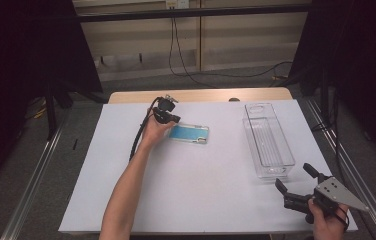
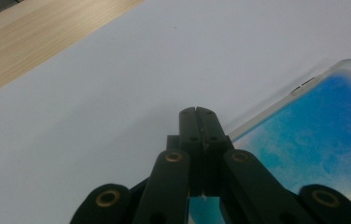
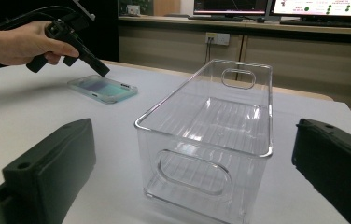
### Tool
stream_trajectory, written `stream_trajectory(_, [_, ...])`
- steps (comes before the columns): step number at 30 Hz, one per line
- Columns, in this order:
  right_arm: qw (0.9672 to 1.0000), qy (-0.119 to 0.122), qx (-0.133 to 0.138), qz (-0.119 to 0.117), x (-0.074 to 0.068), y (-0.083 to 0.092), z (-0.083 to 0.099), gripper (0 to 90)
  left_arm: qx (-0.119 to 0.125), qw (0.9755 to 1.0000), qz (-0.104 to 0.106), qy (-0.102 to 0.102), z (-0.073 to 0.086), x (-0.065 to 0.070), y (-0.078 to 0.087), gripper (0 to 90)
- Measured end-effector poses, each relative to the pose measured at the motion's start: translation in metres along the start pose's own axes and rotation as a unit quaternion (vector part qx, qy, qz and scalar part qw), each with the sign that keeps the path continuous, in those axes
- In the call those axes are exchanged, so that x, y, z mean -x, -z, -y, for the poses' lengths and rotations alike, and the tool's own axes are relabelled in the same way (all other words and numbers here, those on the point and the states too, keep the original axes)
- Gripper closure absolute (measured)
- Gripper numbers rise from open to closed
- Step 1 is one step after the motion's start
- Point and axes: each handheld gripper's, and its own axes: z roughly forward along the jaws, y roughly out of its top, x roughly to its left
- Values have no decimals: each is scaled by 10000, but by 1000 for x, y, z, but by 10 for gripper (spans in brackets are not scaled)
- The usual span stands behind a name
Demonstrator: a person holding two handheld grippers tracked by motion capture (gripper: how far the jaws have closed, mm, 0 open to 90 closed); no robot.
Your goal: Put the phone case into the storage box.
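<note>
One phone case [image 1: 189,133], blue-backed, lies flat on the desk [image 1: 186,190], well left of the one clear bin [image 1: 268,141]. The left hand-held gripper [image 1: 172,119], jaws pinched together, tips at the case's left end; pressing there could skid it. The right hand-held gripper [image 1: 296,182] gapes wide, just before the bin.

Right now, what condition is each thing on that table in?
Blue phone case: flat on the white table, one end under the left gripper's tip.
Clear plastic bin: upright, empty.
Left hand-held gripper: jaws shut, holding nothing visible.
Right hand-held gripper: jaws wide open, empty, facing the bin.
</note>
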Motion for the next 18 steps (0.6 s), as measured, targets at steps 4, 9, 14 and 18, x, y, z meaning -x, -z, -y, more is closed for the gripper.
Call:
stream_trajectory(4, [10000, 6, 3, -10, 0, 0, 0, 0, -14, 10000, 7, 7, 1, 0, 1, 900])
stream_trajectory(9, [10000, 5, -4, -4, 0, 0, 0, 0, -32, 10000, 12, 16, 2, -1, 1, 900])
stream_trajectory(14, [10000, 7, -1, 2, 0, 0, 0, 0, -58, 10000, 30, -11, 2, 0, 2, 900])
stream_trajectory(18, [10000, 14, -3, -3, 0, 0, 0, 0, -102, 9999, 58, -59, 2, 0, 4, 900])
